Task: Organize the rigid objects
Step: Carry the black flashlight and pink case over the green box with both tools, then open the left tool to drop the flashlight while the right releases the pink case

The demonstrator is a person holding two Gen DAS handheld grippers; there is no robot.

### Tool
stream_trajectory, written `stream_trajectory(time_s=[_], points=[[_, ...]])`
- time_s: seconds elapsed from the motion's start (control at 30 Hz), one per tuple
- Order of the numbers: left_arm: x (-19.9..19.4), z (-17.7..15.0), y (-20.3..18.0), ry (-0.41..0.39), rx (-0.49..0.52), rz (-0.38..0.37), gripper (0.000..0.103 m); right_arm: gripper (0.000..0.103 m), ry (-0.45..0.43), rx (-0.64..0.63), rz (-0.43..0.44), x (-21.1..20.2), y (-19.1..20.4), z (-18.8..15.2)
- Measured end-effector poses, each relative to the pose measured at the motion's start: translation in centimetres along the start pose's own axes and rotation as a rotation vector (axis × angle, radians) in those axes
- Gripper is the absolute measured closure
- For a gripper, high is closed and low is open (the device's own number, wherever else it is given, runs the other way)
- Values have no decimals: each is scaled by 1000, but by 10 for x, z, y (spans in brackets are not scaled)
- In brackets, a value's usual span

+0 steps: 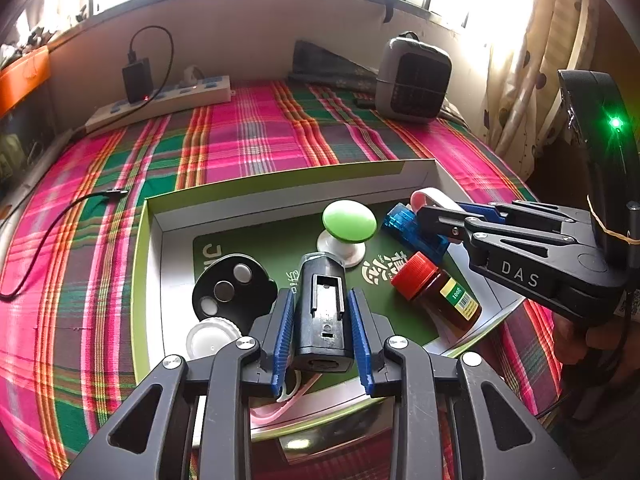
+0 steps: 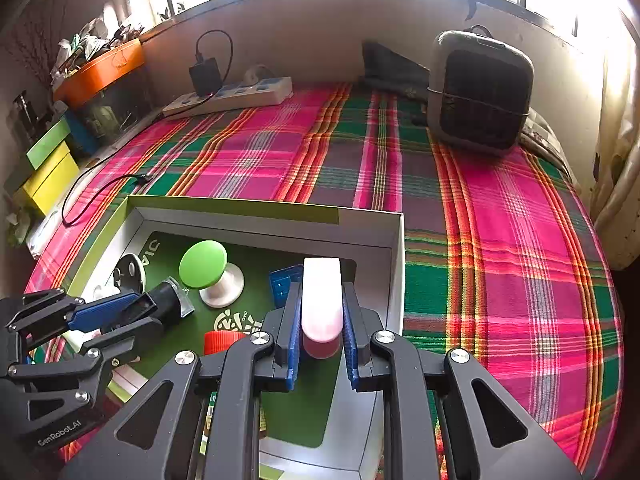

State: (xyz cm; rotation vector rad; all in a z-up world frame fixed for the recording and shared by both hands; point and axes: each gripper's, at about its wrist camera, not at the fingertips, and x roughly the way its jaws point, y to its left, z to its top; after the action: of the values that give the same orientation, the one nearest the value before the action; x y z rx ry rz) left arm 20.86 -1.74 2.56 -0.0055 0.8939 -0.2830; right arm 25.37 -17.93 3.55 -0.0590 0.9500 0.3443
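- On the bench, a soft checked cloth (image 2: 500, 240) in pink and green lies under a flat cardboard box (image 1: 154, 248) with low white walls.
- The left claw (image 1: 322, 322) is clenched on a hard black plastic block (image 1: 322, 308), over the near part of the box.
- The right claw (image 2: 320, 328) is clenched on a smooth, round-ended pink piece (image 2: 322, 300), over the box's right side.
- If either drops from high, it could bounce out, or knock the brown red-capped bottle (image 1: 438, 290) and the round green knob (image 1: 349, 222).

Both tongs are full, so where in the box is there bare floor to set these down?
Bare floor lies along the box's far wall, behind the green knob, and in the near right corner. The middle is crowded: knob, blue case, red-capped jar, black disc.
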Motion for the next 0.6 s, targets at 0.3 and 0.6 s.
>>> stream_trajectory(time_s=[0.3,0.6], points=[[1,-1,-1,7,0,12,75,84,-3,12,-3,0,-2,0],[2,-1,-1,7,1,14,74,70,-9,18,2,-2,-3,-2]])
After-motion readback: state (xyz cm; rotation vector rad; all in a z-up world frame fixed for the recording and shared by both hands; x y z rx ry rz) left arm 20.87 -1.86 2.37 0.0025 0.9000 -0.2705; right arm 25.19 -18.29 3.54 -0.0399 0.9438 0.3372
